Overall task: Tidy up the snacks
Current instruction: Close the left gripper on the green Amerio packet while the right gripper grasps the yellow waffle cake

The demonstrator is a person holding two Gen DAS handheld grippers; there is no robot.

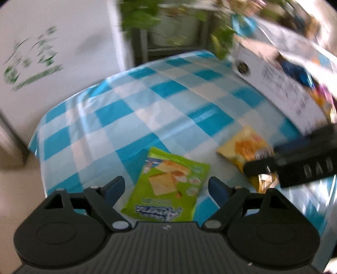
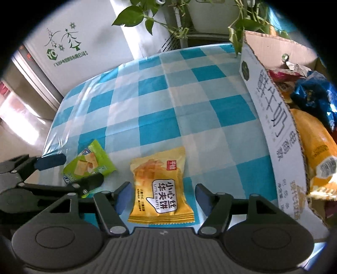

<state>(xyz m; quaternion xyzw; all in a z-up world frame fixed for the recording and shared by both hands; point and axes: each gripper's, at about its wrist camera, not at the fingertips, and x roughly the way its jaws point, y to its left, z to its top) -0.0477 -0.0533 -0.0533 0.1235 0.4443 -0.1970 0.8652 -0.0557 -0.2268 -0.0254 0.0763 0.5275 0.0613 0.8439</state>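
Crinkly yellow waffle packet [image 2: 161, 185] lies between my spread right gripper [image 2: 162, 195] fingers; closing off-centre could skid it. Left gripper [image 1: 166, 189], also released, straddles the green packet [image 1: 168, 187] at twelve o'clock.

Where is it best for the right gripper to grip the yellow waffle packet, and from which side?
Probably across its middle, from above. The yellow waffle packet lies flat on the tablecloth, its long sides facing the open right gripper fingers, which already flank it.

Blue checked tablecloth [image 2: 155, 101], leafy plant [image 2: 147, 16], white cabinet with green logo [image 2: 84, 42].
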